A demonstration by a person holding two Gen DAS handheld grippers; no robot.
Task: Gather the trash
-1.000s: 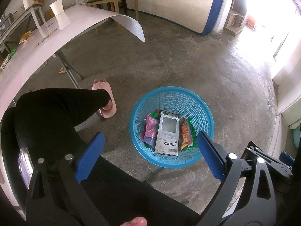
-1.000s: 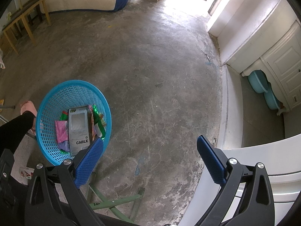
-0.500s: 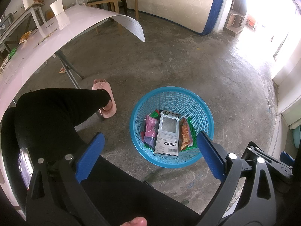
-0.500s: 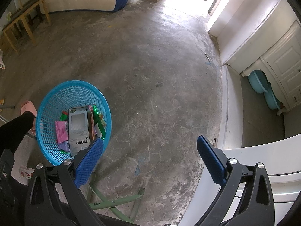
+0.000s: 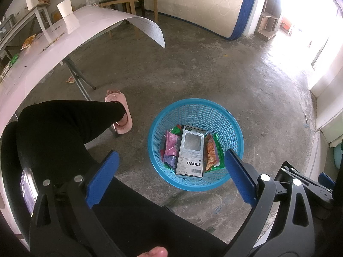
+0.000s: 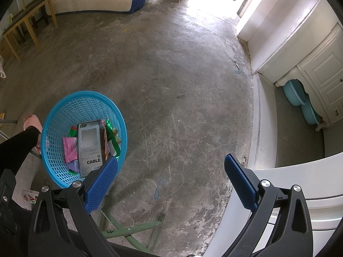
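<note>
A blue plastic basket (image 5: 216, 109) stands on the concrete floor, also at the left of the right wrist view (image 6: 55, 117). In it lie a grey "CABLE" box (image 5: 190, 152) (image 6: 90, 145) and several snack wrappers: pink (image 5: 171, 143), orange (image 5: 210, 150), green. My left gripper (image 5: 171, 169) hangs open above the basket's near rim, nothing between its blue pads. Open as well, my right gripper (image 6: 171, 175) is held over bare floor to the basket's right, empty.
A person's black-clad leg (image 5: 64, 132) and pink slipper (image 5: 120, 107) are left of the basket. A pale table (image 5: 64, 42) carries a paper cup (image 5: 66, 15) and wrappers (image 5: 27, 41). Green metal legs (image 6: 133, 229) and a white cabinet (image 6: 278, 192) lie below the right gripper.
</note>
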